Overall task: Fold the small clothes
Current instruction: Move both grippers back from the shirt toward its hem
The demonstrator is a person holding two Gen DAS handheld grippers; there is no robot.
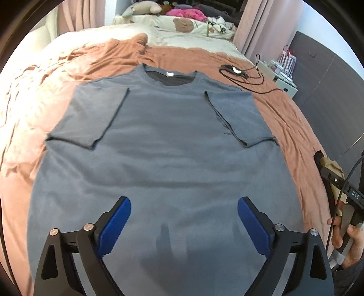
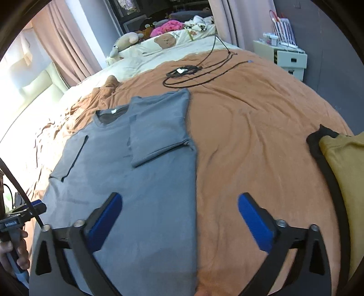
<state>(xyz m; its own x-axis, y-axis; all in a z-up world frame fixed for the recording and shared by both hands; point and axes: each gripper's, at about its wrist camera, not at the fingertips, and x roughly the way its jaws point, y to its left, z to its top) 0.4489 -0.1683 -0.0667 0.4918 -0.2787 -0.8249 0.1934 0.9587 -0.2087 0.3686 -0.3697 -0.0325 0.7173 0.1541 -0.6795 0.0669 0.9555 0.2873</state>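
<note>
Hovering over the lower part of a grey-blue T-shirt (image 1: 168, 141), the left gripper (image 1: 184, 216) has its blue pads spread wide with nothing between them. The right gripper (image 2: 179, 211) is likewise wide apart and empty, its left pad above the shirt's edge and its right pad above the bare orange-brown bedspread (image 2: 250, 127).

In the left wrist view the shirt fills the centre of the frame, lying flat on the bed with the collar toward the top and both short sleeves folded inward onto the chest. In the right wrist view it occupies the left half of the frame.

Beyond the collar, a coiled black cable (image 1: 245, 76) lies on the bedspread at upper right. A mustard-yellow garment (image 2: 343, 170) with a dark edge sits at the right edge of the right wrist view. Farther back, a cream duvet with a bear print (image 1: 183, 25), a pink cloth (image 1: 186, 13) and plush toys fill the top of the frame.
</note>
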